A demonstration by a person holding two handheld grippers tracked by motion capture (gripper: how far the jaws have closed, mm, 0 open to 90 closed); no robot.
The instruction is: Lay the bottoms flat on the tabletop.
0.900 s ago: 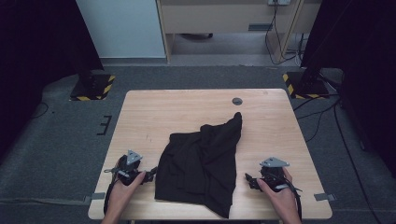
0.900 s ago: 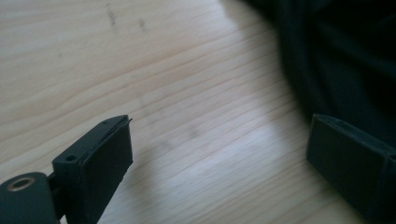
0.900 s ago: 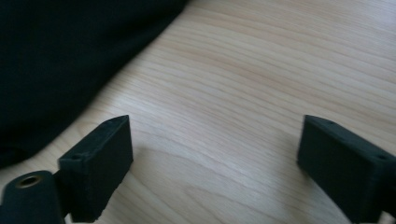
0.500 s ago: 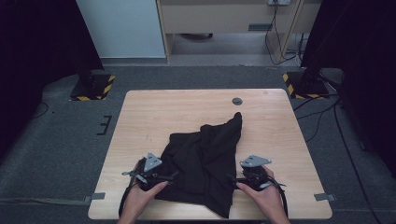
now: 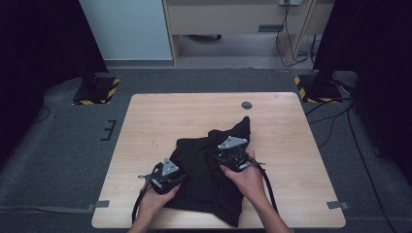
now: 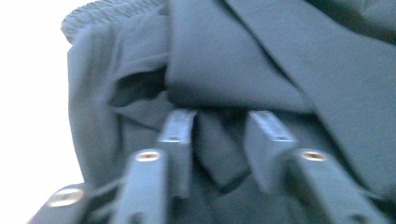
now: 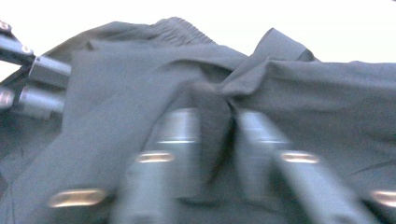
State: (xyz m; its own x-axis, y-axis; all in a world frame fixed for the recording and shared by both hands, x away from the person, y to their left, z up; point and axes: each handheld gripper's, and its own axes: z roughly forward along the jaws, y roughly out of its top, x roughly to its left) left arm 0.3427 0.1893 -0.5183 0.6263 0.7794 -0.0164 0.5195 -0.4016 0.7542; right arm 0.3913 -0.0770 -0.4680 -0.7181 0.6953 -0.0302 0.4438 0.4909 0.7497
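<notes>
A black garment (image 5: 209, 179) lies crumpled on the near half of the wooden worktop (image 5: 160, 116), one corner of it pointing away toward a small round grommet (image 5: 247, 105) near the far edge. Its gathered waistband shows at the top of the left gripper view (image 6: 116, 11) and of the right gripper view (image 7: 180, 25).

The left gripper (image 5: 171, 177) sits at the garment's left edge. In its own view the jaws stand a little apart with a fold of the cloth (image 6: 219, 149) bunched between them, and they press on it from both sides. The right gripper (image 5: 224, 156) rests on top of the garment, nearer its middle. In its view, blurred as it is, the jaws pinch a raised ridge of cloth (image 7: 215, 130), which stands up between them.

Both forearms come in from the near edge of the worktop. The left hand (image 5: 158, 196) holds its gripper low, beside the cloth; the right hand (image 5: 248, 177) reaches farther in over the garment. A black cable trails back from each gripper toward the person.
</notes>
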